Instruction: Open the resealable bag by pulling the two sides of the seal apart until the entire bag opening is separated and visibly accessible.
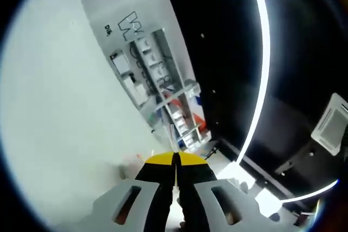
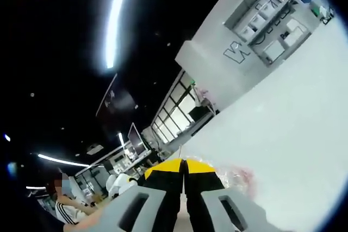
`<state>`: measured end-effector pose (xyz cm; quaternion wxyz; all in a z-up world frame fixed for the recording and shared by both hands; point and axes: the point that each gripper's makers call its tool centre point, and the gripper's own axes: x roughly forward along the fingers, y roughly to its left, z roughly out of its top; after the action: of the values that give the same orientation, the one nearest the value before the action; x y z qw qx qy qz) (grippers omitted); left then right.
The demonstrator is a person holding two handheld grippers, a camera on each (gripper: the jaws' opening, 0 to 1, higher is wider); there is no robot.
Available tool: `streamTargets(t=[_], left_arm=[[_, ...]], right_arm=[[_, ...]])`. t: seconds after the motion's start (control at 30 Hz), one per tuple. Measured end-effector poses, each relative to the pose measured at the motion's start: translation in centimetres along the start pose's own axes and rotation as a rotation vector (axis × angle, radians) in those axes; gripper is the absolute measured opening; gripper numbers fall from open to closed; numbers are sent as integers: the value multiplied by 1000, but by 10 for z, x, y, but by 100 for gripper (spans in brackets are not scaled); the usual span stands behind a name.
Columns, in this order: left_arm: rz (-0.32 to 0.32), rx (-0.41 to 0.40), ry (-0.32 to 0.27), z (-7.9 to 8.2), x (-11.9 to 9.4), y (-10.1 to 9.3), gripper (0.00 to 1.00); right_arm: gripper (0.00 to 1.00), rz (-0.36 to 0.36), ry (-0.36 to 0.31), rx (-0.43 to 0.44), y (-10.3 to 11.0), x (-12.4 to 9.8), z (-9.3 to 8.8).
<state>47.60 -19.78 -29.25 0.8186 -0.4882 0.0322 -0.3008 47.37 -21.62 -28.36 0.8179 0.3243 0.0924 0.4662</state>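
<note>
Bag plastic [image 2: 239, 179], clear and crinkly, was seen bunched just right of the right gripper [image 2: 184, 168], whose jaws were pressed together; whether it was actually pinched couldn't be told. The left gripper [image 1: 175, 161] was closed too, against the white table [image 1: 60, 107].

The left gripper [image 1: 175, 158] has yellow-tipped black jaws on grey mounts. The right gripper [image 2: 184, 165] matches. A clear, pink-tinged bag [image 2: 239, 179] lies on the white table [image 2: 293, 134]. A person's sleeve [image 2: 66, 211] is striped black and white.
</note>
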Motion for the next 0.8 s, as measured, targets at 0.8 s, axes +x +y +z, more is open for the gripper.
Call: streamTargets(t=[0.8], left_arm=[[-2, -34, -17, 4, -1, 2, 0]], right_arm=[[1, 31, 35, -70, 5, 1, -9]])
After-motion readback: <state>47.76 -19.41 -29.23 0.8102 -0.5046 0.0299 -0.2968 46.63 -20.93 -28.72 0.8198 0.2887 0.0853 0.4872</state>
